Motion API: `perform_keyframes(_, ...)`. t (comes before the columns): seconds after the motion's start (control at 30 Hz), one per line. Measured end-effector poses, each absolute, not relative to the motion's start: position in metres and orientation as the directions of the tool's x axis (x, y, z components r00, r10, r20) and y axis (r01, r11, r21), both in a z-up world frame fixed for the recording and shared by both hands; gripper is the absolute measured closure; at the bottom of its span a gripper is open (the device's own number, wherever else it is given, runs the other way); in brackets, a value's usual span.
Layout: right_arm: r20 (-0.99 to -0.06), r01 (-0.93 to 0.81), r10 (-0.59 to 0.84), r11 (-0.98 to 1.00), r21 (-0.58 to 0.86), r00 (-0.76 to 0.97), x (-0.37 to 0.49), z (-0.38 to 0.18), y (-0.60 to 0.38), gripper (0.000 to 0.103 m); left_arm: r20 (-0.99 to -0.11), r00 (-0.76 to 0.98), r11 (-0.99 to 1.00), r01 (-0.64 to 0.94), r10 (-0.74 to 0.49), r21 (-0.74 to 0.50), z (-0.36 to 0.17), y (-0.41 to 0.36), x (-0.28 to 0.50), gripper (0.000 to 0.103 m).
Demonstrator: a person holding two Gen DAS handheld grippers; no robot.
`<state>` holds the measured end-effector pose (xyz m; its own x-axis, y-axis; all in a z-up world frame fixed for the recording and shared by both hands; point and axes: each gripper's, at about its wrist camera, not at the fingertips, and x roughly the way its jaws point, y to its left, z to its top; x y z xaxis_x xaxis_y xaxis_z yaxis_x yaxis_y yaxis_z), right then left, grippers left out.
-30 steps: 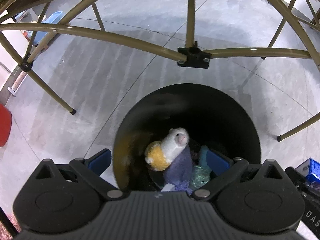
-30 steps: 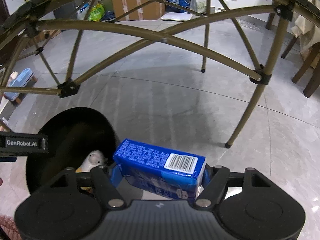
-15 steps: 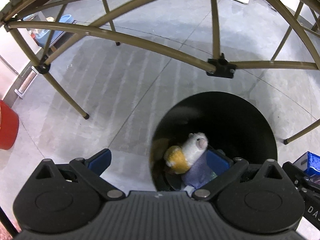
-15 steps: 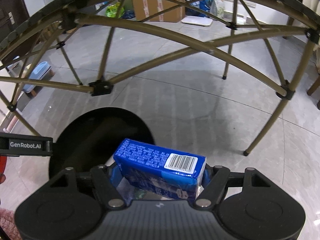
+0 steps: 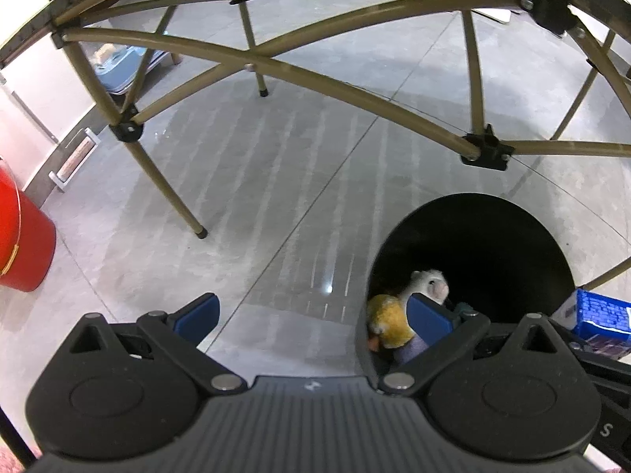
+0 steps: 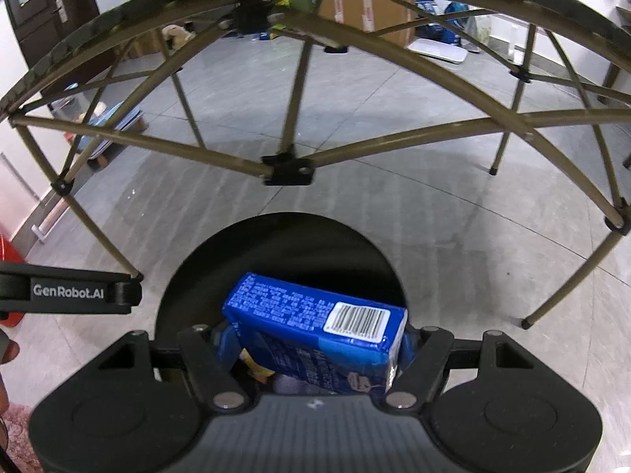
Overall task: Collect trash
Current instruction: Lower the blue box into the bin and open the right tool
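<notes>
A black round bin (image 5: 485, 232) stands on the grey tile floor, and in the right wrist view the black bin (image 6: 276, 244) fills the lower middle. Inside it lies a white and yellow plush toy (image 5: 406, 299) on other scraps. My right gripper (image 6: 315, 345) is shut on a blue carton (image 6: 315, 327) with a white barcode label, held over the bin's mouth. The same blue carton (image 5: 601, 313) shows at the right edge of the left wrist view. My left gripper (image 5: 311, 313) stands open and holds nothing, to the left of the bin, its right finger over the rim.
A folding table's tan metal frame (image 5: 276, 67) arches over the floor, its legs (image 5: 173, 197) standing near the bin. A red bucket (image 5: 19, 244) sits at the left. Cardboard boxes (image 6: 366, 12) and a white tray (image 6: 437, 49) lie farther back. A pink rug (image 6: 15, 445) shows at the lower left.
Both grippers have shifted left. The bin slid to the right in the left wrist view, and the carton now hangs over the bin's opening instead of beside it.
</notes>
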<state>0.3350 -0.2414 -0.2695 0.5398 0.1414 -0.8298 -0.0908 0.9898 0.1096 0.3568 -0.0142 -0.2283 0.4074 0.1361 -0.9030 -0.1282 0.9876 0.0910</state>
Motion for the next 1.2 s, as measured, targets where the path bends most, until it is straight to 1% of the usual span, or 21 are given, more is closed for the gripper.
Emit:
perform_keyframes(0.5,-0.867,-0.113,0.128,0.990,0.083,0.482,0.350,-0.292,-0.202,0.032,-0.898,0.403,0.980,-0.155,0.174,0.121,-0.229,0.007,0.353,0.000)
perform_keyframes(0.77,-0.898,-0.091,0.107,0.993,0.075,0.426,0.362,-0.316,-0.196,0.032,-0.902,0.388,0.977,-0.165,0.192,0.137,-0.234,0.013,0.353,0.000)
perform_keyframes(1.2,-0.920,-0.089,0.090,0.994,0.060,0.380,0.369,-0.331,-0.191,0.031,-0.907,0.373,0.976,-0.166,0.195,0.142,-0.235,0.014,0.353,0.000)
